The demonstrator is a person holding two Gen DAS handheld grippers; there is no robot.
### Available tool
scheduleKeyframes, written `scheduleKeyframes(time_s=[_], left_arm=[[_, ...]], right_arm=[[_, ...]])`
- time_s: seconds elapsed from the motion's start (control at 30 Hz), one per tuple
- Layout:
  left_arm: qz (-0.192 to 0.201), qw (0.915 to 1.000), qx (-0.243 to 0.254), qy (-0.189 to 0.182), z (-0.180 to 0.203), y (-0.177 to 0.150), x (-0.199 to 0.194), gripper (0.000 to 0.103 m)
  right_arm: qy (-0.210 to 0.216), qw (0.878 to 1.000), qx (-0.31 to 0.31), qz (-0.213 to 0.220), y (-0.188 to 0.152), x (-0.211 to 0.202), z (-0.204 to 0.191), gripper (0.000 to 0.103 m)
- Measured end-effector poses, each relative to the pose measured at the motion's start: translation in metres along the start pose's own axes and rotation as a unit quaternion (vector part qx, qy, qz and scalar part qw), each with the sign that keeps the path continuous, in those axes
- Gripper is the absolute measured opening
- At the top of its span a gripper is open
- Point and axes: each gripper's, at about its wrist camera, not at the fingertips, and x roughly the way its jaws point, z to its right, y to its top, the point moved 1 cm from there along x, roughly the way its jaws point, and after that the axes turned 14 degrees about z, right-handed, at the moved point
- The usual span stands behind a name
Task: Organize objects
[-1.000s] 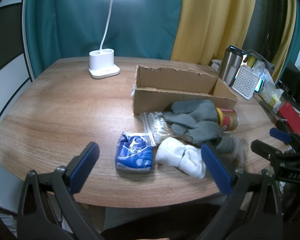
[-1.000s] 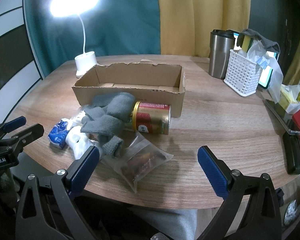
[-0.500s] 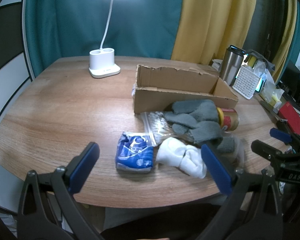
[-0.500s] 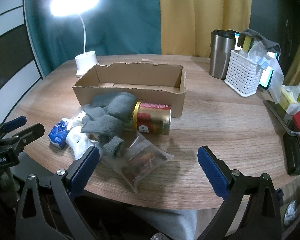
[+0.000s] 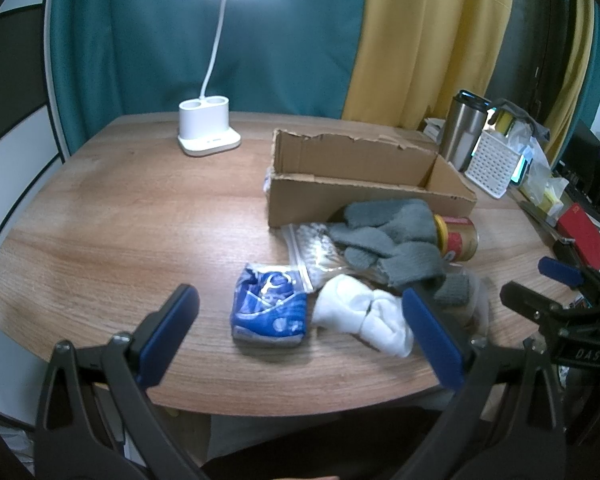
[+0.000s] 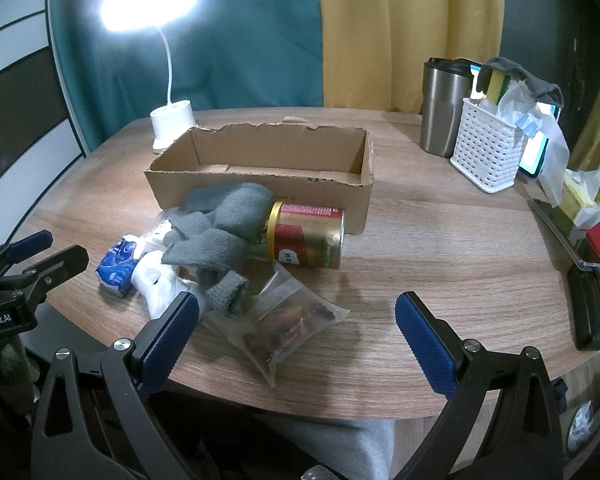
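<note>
Cardboard box [image 6: 260, 176] at frame centre in the right wrist view, open top, nothing seen inside — likely the container meant to receive the loose items. Items heaped directly in front of its near wall: grey socks [image 6: 216, 228] draped over the pile, red-and-gold can [image 6: 306, 236] on its side touching the box wall, white socks [image 5: 364, 316] and blue packet [image 5: 268, 308] at the near-left of the heap, one clear zip bag [image 5: 314, 250] under the grey socks, a second zip bag with dark contents [image 6: 288, 328] nearest the bench edge [image 6: 440, 264]. Heap placement close to the box suggests short transfers.

Lamp [image 5: 208, 132] at upper left, steel tumbler [image 6: 444, 104] and white basket [image 6: 486, 156] at upper right — well apart from the heap, probably not part of the sort.

Left gripper [image 5: 300, 336]: low at bottom of frame, off the near bench edge, aimed at blue packet and white socks; jaws spread wide, holding nothing. Right gripper [image 6: 296, 340]: same low level pose, second zip bag between the fingers' sightline; jaws wide apart, empty. No contact with any item. Judged: task not begun, nothing yet in the box.
</note>
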Motion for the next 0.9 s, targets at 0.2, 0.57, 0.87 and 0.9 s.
scheduleKeyframes(time_s=[0.2, 0.57, 0.87, 0.9], left_arm=[[-0.002, 1.0, -0.001, 0.0, -0.001, -0.001, 0.001, 0.102], [-0.014, 0.9999, -0.004, 0.005, -0.005, -0.008, 0.008, 0.102], [-0.035, 0.9992, -0.003, 0.017, -0.013, -0.02, 0.024, 0.102], [-0.038, 0.9991, -0.003, 0.018, -0.014, -0.022, 0.027, 0.102]], right_arm=[[0.0, 1.0, 0.0, -0.001, -0.001, 0.002, -0.001, 0.1], [0.006, 1.0, -0.001, -0.015, -0.007, 0.009, -0.002, 0.1], [0.019, 0.999, 0.0, -0.046, -0.022, 0.027, -0.009, 0.1], [0.02, 0.999, 0.001, -0.051, -0.024, 0.031, -0.01, 0.1]])
